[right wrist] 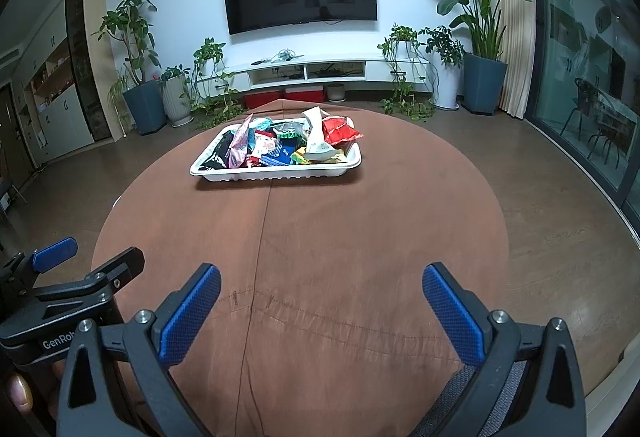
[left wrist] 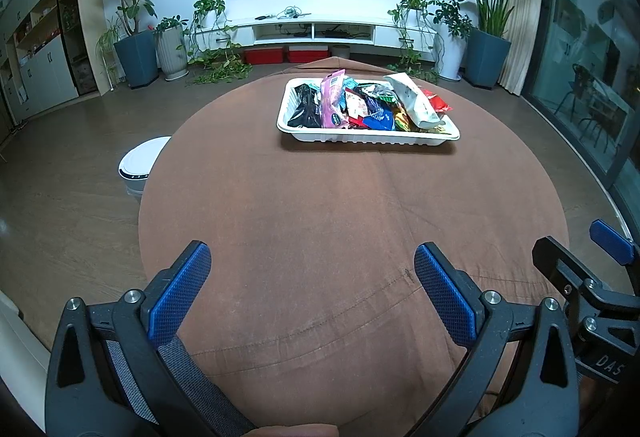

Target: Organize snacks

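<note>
Both tongs, left tongs (left wrist: pixel 312 289) and right tongs (right wrist: pixel 320 307), are hovering wide open and empty at bottom of frame, while snack packets (left wrist: pixel 372 105) are sitting heaped in white tray (left wrist: pixel 360 138) upper centre on brown worktop (left wrist: pixel 320 217), suggesting gathering done, tidying possibly left.

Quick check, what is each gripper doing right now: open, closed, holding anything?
Left gripper: open, empty, above the brown tablecloth.
Right gripper: open, empty, well short of the snack tray.
</note>
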{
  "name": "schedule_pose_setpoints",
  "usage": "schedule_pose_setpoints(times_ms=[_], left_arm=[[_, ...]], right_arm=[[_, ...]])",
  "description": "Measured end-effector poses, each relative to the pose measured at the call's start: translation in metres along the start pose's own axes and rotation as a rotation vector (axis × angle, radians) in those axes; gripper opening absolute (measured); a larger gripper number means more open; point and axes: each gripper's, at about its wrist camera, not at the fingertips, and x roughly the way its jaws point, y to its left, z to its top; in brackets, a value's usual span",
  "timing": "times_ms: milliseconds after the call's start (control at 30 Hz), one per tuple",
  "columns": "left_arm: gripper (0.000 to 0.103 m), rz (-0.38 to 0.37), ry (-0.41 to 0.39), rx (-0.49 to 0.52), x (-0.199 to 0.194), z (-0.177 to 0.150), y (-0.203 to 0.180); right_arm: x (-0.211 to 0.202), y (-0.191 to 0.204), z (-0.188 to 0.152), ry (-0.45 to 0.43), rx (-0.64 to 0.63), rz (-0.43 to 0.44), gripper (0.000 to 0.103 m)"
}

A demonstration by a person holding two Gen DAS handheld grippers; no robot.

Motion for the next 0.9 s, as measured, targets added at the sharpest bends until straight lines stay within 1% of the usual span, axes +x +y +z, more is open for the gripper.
schedule_pose_setpoints(times_ms=[167, 733, 900], left_arm=[[0.103, 0.005, -0.001, 0.001, 0.0007, -0.0005, 0.0004], [0.103, -0.003, -0.013, -0.009, 0.0001, 0.0006, 0.0014], [0.103, 0.007, -0.031, 0.0, -0.0015, -0.0004, 0.0006]], right_arm=[[-0.0012, -0.0006, -0.0074, -0.001, 0.0, 0.0, 0.103], [-0.0039, -0.0008, -0.0064, 0.008, -0.001, 0.002, 0.103], [-0.0067, -0.0014, -0.0068, 0.011, -0.002, 0.003, 0.103]])
